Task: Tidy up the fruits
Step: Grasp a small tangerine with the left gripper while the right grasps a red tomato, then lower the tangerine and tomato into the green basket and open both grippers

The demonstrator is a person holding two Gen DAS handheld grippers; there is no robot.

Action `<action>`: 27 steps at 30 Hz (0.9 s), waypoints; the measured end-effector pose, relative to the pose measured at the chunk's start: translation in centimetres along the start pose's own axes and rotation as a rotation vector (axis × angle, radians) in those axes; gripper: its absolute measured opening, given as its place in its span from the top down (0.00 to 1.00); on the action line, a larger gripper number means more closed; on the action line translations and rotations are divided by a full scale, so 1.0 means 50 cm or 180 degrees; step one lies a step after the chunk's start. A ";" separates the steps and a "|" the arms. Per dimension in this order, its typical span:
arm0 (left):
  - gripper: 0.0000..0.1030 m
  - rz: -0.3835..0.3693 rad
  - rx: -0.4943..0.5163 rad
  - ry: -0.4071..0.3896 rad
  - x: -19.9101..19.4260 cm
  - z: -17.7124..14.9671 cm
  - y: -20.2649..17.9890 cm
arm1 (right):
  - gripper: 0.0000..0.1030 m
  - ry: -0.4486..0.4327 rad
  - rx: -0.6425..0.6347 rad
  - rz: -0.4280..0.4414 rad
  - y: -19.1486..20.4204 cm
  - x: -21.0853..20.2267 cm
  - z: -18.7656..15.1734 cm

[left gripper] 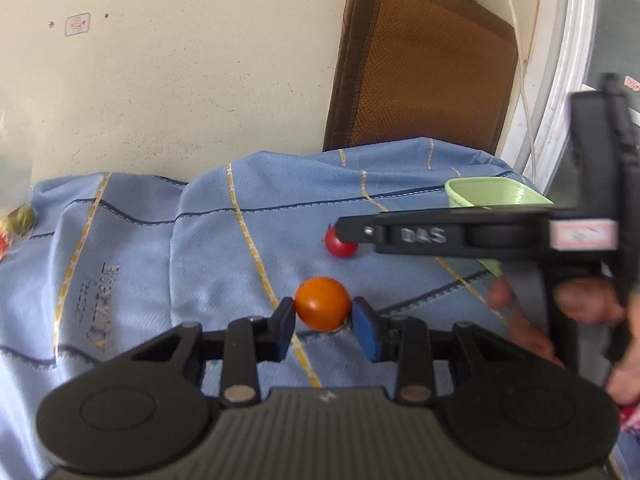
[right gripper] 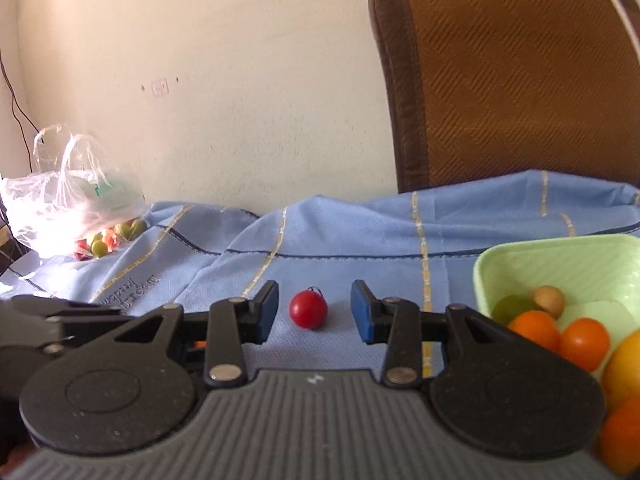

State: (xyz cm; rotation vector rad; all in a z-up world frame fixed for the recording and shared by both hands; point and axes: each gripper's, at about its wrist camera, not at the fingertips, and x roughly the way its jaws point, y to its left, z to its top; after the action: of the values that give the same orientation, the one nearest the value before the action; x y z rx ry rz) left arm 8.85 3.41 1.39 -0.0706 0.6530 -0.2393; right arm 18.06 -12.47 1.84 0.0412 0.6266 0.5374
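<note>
Between the left tool's (left gripper: 323, 322) pads, orange fruit (left gripper: 322, 303)

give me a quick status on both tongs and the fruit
Left tongs shut on orange tomato. Right tongs open, red tomato between pads, untouched. Green bowl part-filled. Nothing in the way.

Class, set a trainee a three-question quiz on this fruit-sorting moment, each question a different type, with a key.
1. True or false: the left gripper is shut on the orange tomato.
2. Multiple choice: the red cherry tomato lies A) in the green bowl; B) on the blue cloth, between the right gripper's open fingers; C) in the plastic bag.
3. Fill in: the bowl holds mostly ____-coloured fruits.

Key: 1 true; 2 B; 3 orange.
</note>
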 end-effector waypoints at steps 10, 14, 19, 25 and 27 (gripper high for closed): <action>0.70 -0.0079 -0.0181 0.0071 -0.039 -0.056 -0.011 | 0.72 0.0226 -0.0060 0.0056 0.001 0.006 -0.022; 0.70 -0.0254 -0.0070 0.0030 -0.053 -0.059 -0.048 | 0.72 0.0100 -0.0039 0.0102 -0.015 -0.113 -0.082; 0.70 -0.0497 0.0100 0.0048 -0.061 -0.073 -0.113 | 0.72 -0.0144 -0.0236 -0.0244 -0.015 -0.253 -0.171; 0.69 -0.0525 0.0313 0.0138 -0.051 -0.094 -0.172 | 0.72 -0.0172 -0.0297 -0.0541 -0.020 -0.310 -0.235; 0.68 -0.0430 0.0378 0.0120 -0.050 -0.099 -0.181 | 0.71 -0.0121 -0.0334 -0.0584 -0.023 -0.301 -0.242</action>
State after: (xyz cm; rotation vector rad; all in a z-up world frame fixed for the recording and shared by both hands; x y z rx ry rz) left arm 2.13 -4.72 0.19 0.0040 0.6710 -0.4099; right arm 1.51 -22.32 -0.01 -0.1040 0.5579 0.3902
